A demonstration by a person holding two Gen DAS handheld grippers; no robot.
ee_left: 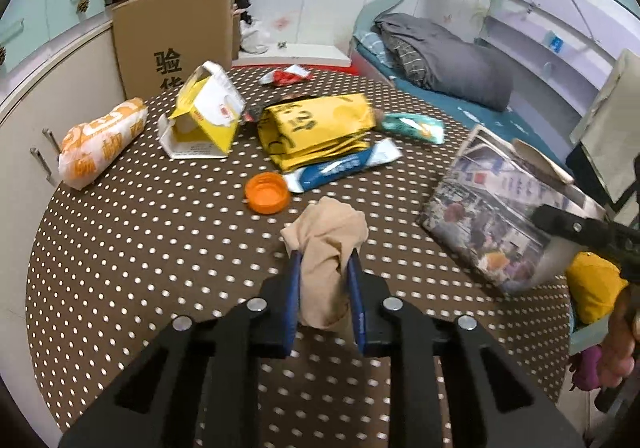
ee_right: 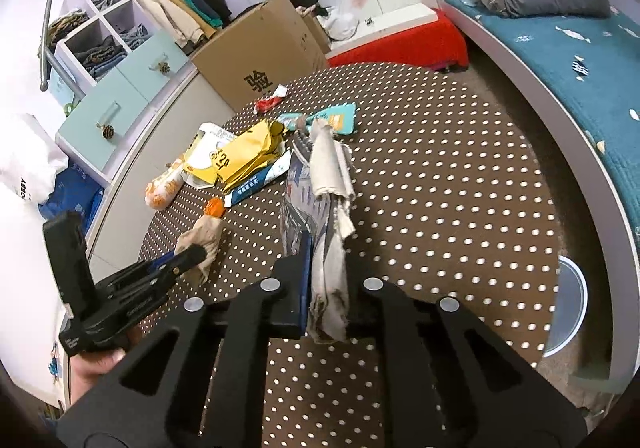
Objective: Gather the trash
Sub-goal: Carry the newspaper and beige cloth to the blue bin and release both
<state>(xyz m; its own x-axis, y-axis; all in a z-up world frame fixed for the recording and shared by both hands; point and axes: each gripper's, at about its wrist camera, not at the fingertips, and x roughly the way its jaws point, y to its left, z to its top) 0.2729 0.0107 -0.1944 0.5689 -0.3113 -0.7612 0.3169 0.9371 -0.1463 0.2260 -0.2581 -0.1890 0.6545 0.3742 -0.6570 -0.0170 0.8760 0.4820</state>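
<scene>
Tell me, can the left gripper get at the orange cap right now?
Probably not yet: the left gripper is shut on a beige cloth. The orange cap lies unobstructed just ahead.

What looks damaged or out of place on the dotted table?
The yellow and white carton lies torn open and flattened. Among the wrappers, the left tool holds a beige stocking, which is clothing rather than packaging.

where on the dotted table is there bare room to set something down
Bare: the near-left stretch of the dotted table, below the orange-and-white bag and orange cap, and the bed-side stretch. Crowded: the far middle around the yellow packet and torn carton.
</scene>
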